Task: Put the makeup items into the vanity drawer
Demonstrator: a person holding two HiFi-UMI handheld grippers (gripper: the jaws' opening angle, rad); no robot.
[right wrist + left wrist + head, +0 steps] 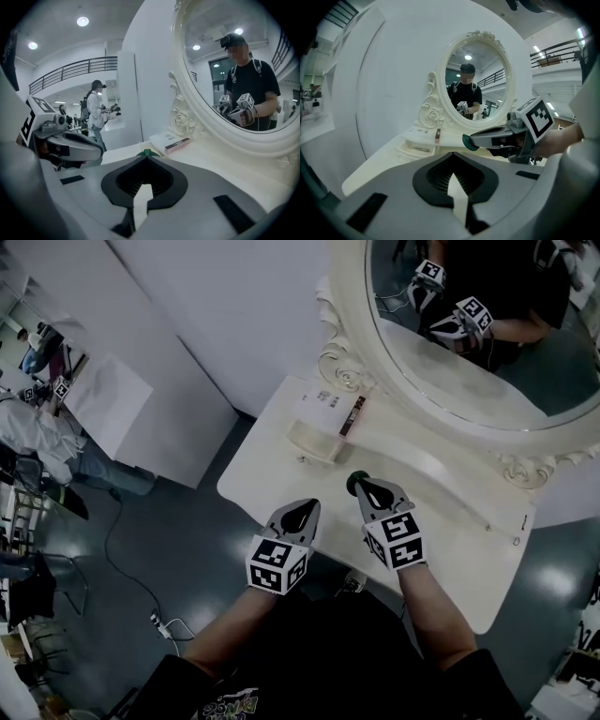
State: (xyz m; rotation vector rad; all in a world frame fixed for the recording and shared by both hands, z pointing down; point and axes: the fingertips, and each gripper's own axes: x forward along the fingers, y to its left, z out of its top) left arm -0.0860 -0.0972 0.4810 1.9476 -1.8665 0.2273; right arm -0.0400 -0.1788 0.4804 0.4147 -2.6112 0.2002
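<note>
Ahead of the fingers (386, 495) of the right gripper (367, 486) rises an oval mirror (441, 381) in a carved cream frame (345, 360) that sweeps up and off to their right. Out to the left of the left gripper (302, 512) and its fingers (292, 519), well apart from them, white partition panels (178, 352) stand on a dark glossy floor (216, 549). Behind and left of those fingers a thin cable (111, 538) trails to a power strip (157, 620). Farther left stands a person in white (37, 442) — seen upright in the right gripper view, under a railed balcony (70, 70) and round ceiling lights (82, 21).
</note>
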